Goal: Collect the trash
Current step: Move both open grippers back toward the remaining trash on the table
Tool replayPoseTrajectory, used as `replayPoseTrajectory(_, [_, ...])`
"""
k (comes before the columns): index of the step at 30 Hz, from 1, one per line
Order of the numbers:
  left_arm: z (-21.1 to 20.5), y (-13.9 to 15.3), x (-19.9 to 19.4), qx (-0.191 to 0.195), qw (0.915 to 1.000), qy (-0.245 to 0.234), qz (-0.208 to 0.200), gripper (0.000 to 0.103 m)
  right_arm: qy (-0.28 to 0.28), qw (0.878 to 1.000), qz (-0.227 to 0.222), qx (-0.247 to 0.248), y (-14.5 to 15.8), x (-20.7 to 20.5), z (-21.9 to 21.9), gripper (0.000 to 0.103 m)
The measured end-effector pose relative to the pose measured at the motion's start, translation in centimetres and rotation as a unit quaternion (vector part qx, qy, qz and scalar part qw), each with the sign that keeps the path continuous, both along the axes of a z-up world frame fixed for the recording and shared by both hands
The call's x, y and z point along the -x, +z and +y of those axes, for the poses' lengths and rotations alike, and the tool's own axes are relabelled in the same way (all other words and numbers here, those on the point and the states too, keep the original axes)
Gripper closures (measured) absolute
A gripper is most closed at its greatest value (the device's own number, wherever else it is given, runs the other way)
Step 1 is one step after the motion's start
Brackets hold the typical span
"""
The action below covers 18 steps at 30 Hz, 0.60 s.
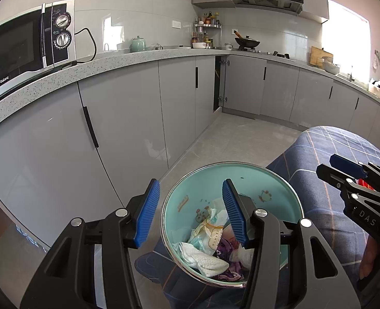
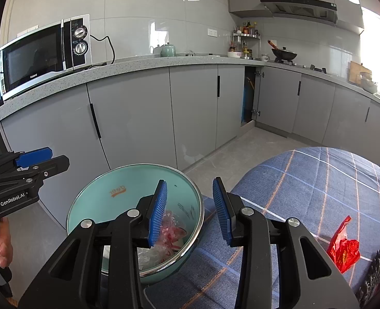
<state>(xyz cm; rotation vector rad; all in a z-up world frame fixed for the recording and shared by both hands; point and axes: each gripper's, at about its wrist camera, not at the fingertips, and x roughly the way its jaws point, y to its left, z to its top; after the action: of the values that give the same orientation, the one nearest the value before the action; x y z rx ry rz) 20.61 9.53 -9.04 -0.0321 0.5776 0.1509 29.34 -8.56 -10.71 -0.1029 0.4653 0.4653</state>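
Two blue pads sit at the tips of the left gripper (image 1: 191, 212), and they stand apart with nothing between them. Just under and past them is one round teal bin (image 1: 280, 193) with a shiny rim. One pad hangs over the bin's mouth and the other hangs over the floor beside it. Down inside the bin lies the trash (image 1: 210, 242): white crumpled tissue, a printed wrapper and something purple. None of it touches the pads.

Two more blue pads belong to the right gripper (image 2: 190, 212). They are apart too, and they hold nothing. One pad is over the bin's edge, above a clear crinkly wrapper (image 2: 168, 231) inside. The other pad is over the blue checked cloth (image 2: 306, 180) that covers the table beside the bin.

One red crumpled bag (image 2: 344, 252) lies on the cloth, off to the right and well apart from the pads. A dark scrubby thing (image 2: 378, 270) lies just beside it.

Behind stand grey cupboards (image 1: 128, 118), and one has its door open. One microwave (image 1: 27, 49), one green pot (image 1: 138, 44) and one black wok (image 1: 247, 42) sit on the counter.
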Motion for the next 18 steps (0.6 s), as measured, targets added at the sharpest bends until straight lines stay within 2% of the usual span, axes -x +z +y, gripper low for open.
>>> replayPoseTrajectory(18, [-0.35, -0.06, -0.01, -0.003, 1.0000, -0.002, 0.001, 0.050, -0.006, 1.000, -0.003, -0.007, 0.16, 0.19, -0.65, 0.064])
